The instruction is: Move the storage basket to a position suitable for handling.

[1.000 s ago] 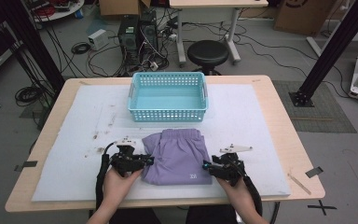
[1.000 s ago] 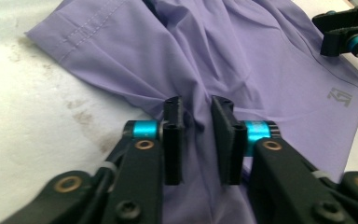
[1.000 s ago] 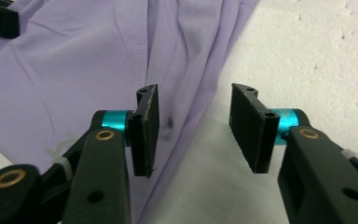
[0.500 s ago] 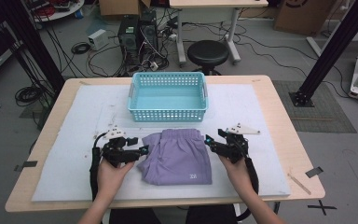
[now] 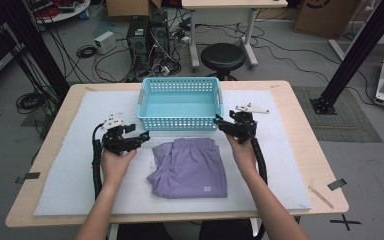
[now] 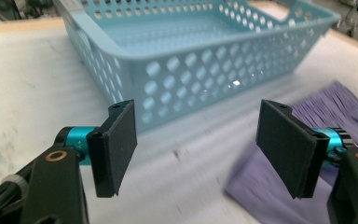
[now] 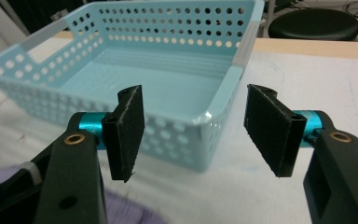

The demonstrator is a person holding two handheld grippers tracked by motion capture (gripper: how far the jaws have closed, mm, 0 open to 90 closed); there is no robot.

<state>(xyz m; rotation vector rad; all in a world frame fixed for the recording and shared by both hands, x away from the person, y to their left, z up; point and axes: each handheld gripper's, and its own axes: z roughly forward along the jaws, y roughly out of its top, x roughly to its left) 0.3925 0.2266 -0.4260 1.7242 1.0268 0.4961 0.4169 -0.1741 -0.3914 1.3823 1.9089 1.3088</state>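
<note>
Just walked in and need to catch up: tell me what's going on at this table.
A person sits at the table with a gripper in each hand. A folded pair of purple shorts lies on the white mat, just in front of an empty light-blue basket. The left gripper and right gripper have just been opening; nothing is between their fingers. They flank the basket's near corners, apart from the shorts, which are not yet in the basket.

Black left gripper point(image 5: 141, 136), black right gripper point(image 5: 218, 122), flat black fingers point(image 6: 116, 147), teal collars, brass screws, ribbed black cables
</note>
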